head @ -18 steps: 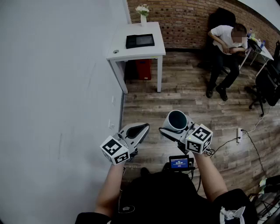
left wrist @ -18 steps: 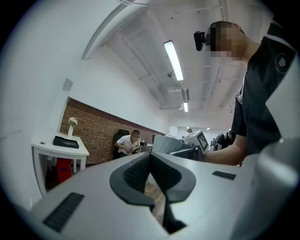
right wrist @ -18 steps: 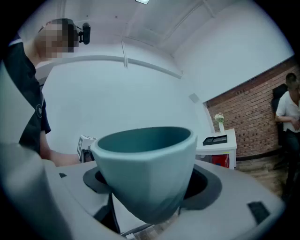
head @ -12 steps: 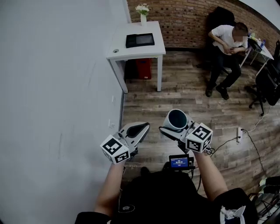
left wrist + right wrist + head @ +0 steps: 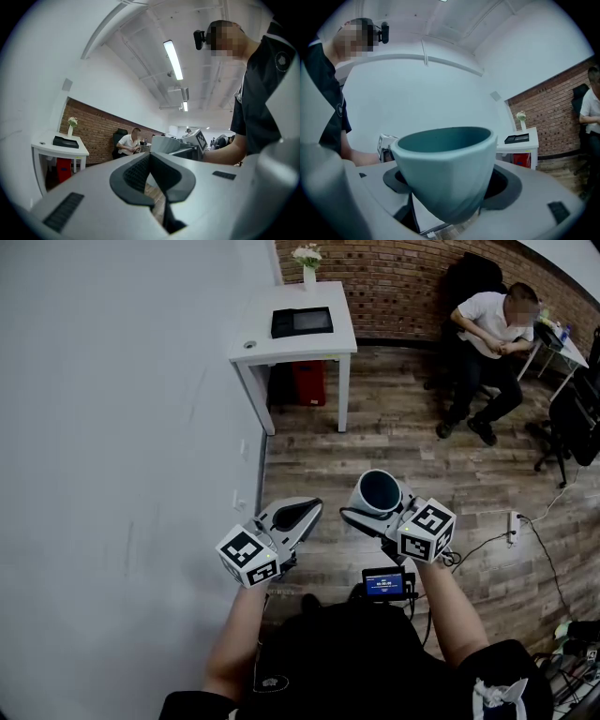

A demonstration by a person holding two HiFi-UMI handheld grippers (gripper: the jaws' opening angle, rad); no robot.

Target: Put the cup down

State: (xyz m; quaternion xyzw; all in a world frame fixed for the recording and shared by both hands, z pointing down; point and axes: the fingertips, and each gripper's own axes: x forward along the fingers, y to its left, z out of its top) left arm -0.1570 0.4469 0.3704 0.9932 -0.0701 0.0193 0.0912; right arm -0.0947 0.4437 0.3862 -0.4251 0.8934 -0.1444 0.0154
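A teal cup (image 5: 378,493) stands upright between the jaws of my right gripper (image 5: 373,510), held at about waist height over the wooden floor. In the right gripper view the cup (image 5: 447,168) fills the middle, and the two jaws press on its sides low down. My left gripper (image 5: 302,514) hovers beside it to the left. Its jaws are closed together and hold nothing. In the left gripper view its dark pads (image 5: 140,171) meet, and the cup (image 5: 164,143) shows beyond them.
A white table (image 5: 300,348) stands ahead by the white wall. It bears a black tray (image 5: 301,322) and a vase of flowers (image 5: 307,263), with a red bin (image 5: 309,382) under it. A person (image 5: 487,334) sits at the far right. A power strip (image 5: 512,526) and its cable lie on the floor.
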